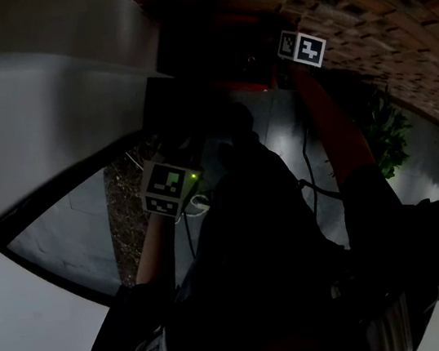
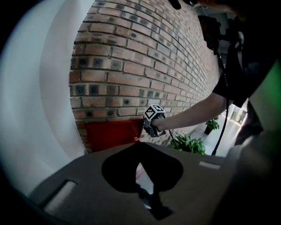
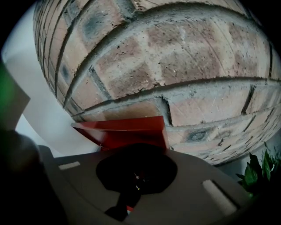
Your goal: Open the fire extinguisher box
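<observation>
The red fire extinguisher box (image 2: 109, 134) sits low against the brick wall (image 2: 145, 66). In the left gripper view my right gripper (image 2: 146, 130), with its marker cube (image 2: 154, 113), is at the box's upper right edge. In the right gripper view the box's red panel (image 3: 127, 131) lies just beyond the right gripper (image 3: 137, 150), whose dark jaws are shut and touch or nearly touch the panel; nothing shows between them. My left gripper (image 2: 140, 148) hangs back from the box, its jaws meeting at a point and empty. The head view is dark; both marker cubes (image 1: 170, 185) (image 1: 302, 47) show.
A white curved wall (image 2: 39, 110) stands left of the box. Potted green plants (image 2: 189, 144) (image 2: 212, 125) stand on the floor to the right, along the brick wall. A black cable (image 2: 225, 88) hangs from the person's right arm.
</observation>
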